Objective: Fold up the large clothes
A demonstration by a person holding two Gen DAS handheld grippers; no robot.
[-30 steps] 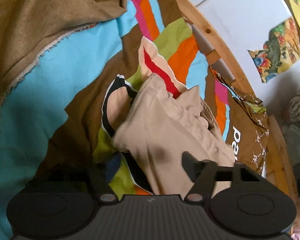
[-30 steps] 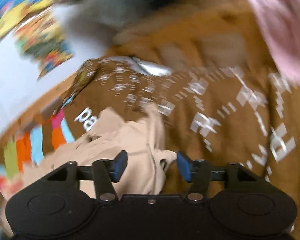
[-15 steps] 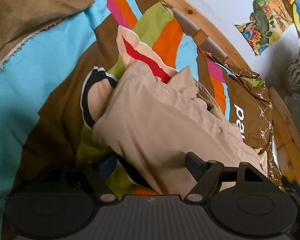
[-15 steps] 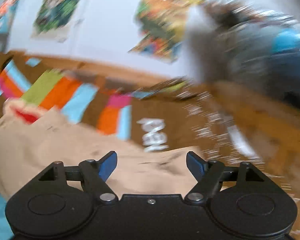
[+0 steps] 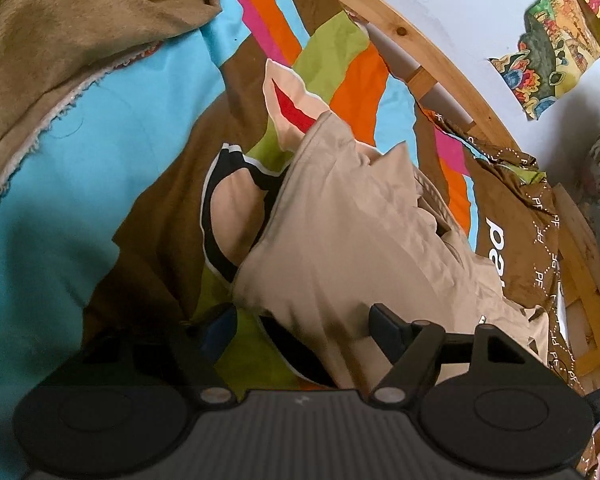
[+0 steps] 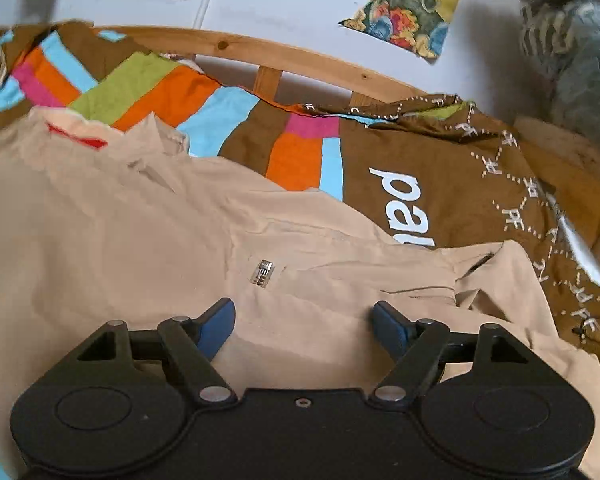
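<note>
Striped bedspread [image 6: 168, 96] carries the beige garment [image 6: 112, 232], soft, light, creased. Left gripper [image 5: 300, 330] and right gripper [image 6: 302, 326] hover over it, jaws apart, empty. Recommend gripping the garment's hem corners.

The right gripper [image 6: 304, 322], jaws apart, hovers over a beige garment [image 6: 140, 232], perhaps trousers, beside the brown pillow [image 6: 452, 184].

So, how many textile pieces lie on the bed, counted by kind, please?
Beige garment: 1
Striped multicolour bedcover: 1
Tan fleece blanket: 1
Brown printed pillowcase: 1
Total: 4
</note>
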